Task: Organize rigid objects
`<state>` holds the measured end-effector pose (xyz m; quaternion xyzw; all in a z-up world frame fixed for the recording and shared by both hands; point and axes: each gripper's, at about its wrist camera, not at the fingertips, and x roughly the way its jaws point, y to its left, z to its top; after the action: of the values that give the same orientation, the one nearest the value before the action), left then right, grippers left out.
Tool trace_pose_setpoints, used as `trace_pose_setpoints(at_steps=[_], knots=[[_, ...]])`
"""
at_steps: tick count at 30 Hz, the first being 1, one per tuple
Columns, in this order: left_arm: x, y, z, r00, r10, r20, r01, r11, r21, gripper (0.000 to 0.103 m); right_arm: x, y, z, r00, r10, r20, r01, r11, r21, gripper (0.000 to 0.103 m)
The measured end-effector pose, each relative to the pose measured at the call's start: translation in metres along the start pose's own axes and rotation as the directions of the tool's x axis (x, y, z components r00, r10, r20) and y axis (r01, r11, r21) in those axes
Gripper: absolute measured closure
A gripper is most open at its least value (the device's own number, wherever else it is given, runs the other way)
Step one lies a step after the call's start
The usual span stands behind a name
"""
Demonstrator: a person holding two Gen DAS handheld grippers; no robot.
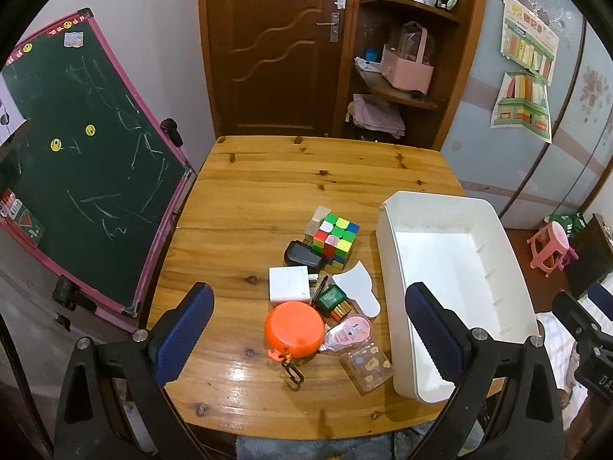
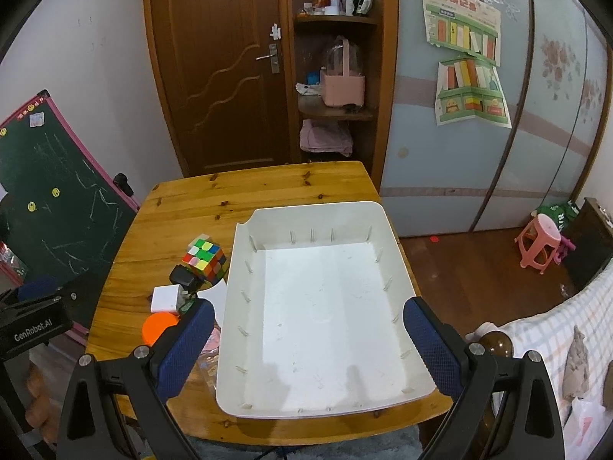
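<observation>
My left gripper (image 1: 310,329) is wide open and holds nothing. The orange round case (image 1: 294,330) sits right between its fingers, closest. My right gripper (image 2: 308,341), open too, hangs over the empty white bin (image 2: 394,237), farther right.

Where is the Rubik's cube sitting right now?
The Rubik's cube sits on the wooden table, left of the white bin, at the far end of the clutter, with the black adapter just in front of it.
</observation>
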<state>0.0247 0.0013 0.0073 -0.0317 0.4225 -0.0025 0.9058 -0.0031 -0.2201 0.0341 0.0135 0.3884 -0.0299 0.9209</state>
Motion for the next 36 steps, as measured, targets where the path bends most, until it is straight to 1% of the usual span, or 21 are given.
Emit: trace_pose_setpoints(at_steps=[7,12,17,19,20,22,23,26,27,30,33,34,36], knots=[[0.003,-0.002,0.005,1.0,-0.005,0.008,0.005,1.0,-0.004,0.003,0.005,-0.006,0.003,0.999,-0.035,0.0,0.035,0.999,-0.013,0.004],[0.003,-0.004,0.009,1.0,0.005,0.03,-0.005,1.0,0.009,0.003,0.009,-0.017,0.009,1.0,-0.027,-0.016,0.027,1.0,-0.007,0.004],[0.005,-0.003,0.011,0.999,0.0,0.048,-0.001,1.0,0.017,0.003,0.012,-0.026,0.014,0.999,-0.052,0.01,0.052,0.999,-0.009,0.004],[0.009,-0.002,0.011,0.999,-0.004,0.049,0.003,1.0,0.029,0.003,0.014,-0.03,0.013,0.999,-0.051,0.018,0.051,0.999,-0.005,0.007],[0.01,-0.002,0.01,0.999,-0.008,0.05,0.006,0.999,0.036,0.003,0.015,-0.032,0.012,0.998,-0.056,0.02,0.056,0.998,-0.003,0.012],[0.014,-0.003,0.009,0.999,-0.015,0.05,0.013,0.998,0.055,0.003,0.022,-0.038,0.012,0.998,-0.062,0.004,0.062,0.998,-0.002,0.014],[0.017,-0.003,0.007,0.999,-0.003,0.055,-0.001,0.998,0.066,0.003,0.028,-0.043,0.011,0.998,-0.061,-0.007,0.061,0.998,0.004,0.014],[0.023,-0.005,0.004,0.996,0.04,0.081,-0.048,0.995,0.091,0.003,0.04,-0.055,0.008,0.998,-0.067,-0.019,0.067,0.998,0.013,0.023],[0.024,-0.004,0.003,0.995,0.044,0.085,-0.052,0.994,0.095,0.003,0.046,-0.06,0.007,0.997,-0.076,-0.034,0.076,0.997,0.013,0.025],[0.03,-0.004,0.001,0.996,0.027,0.083,-0.035,0.995,0.098,0.003,0.065,-0.074,0.002,0.992,-0.083,-0.096,0.085,0.996,0.024,0.025],[0.036,-0.001,-0.002,0.997,0.013,0.082,-0.02,0.995,0.093,0.003,0.086,-0.091,-0.007,0.988,-0.053,-0.148,0.063,0.996,0.061,0.026],[0.038,-0.001,-0.003,0.997,0.009,0.083,-0.017,0.996,0.091,0.003,0.091,-0.095,-0.009,0.986,-0.047,-0.162,0.059,0.996,0.069,0.027],[0.044,0.001,-0.005,0.997,0.003,0.073,-0.01,0.996,0.085,0.003,0.104,-0.103,-0.014,0.979,-0.06,-0.194,0.075,0.994,0.073,0.031]])
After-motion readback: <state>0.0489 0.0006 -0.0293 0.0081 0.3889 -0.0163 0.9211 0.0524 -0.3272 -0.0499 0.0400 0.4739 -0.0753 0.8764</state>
